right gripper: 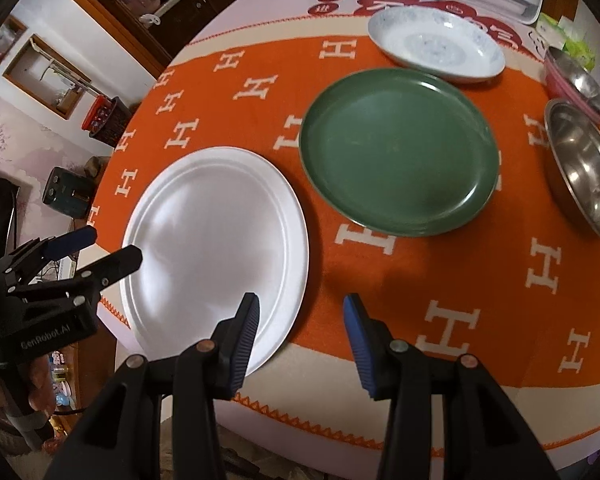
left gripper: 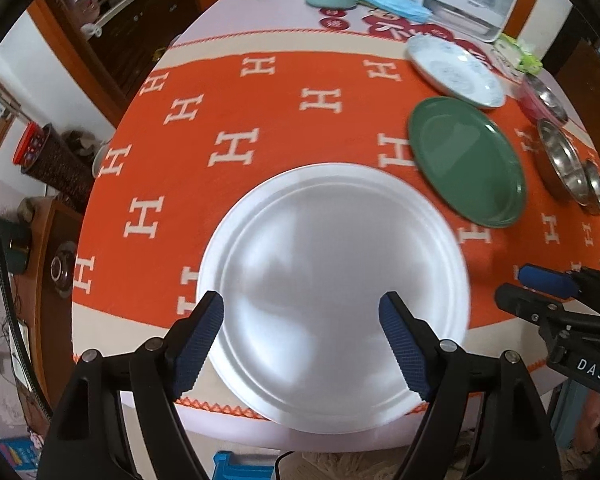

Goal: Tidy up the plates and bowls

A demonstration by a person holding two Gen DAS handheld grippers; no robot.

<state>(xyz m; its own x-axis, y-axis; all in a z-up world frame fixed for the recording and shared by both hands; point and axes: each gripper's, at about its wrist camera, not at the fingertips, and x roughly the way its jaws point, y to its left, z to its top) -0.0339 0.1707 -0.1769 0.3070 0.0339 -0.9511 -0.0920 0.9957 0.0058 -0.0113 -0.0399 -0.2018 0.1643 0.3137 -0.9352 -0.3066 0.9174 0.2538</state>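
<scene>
Both grippers empty: left gripper [left gripper: 302,308] jaws wide apart above the white plate [left gripper: 332,296], right gripper [right gripper: 300,308] jaws apart over the plate's right edge. White plate sits flat at the near edge of the orange tablecloth [left gripper: 260,120]; green plate [right gripper: 398,152] just beyond it, patterned plate [right gripper: 436,46] and steel bowls [right gripper: 584,168] farther right.

Bare cloth [right gripper: 440,280] beside green plate [right gripper: 396,152], seemingly unobstructed.

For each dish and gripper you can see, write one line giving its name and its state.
white plate: flat on cloth, empty, not held
green plate: flat, empty
patterned plate: flat, empty
steel bowl: upright, empty
left gripper: open, above white plate
right gripper: open, holding nothing
</scene>
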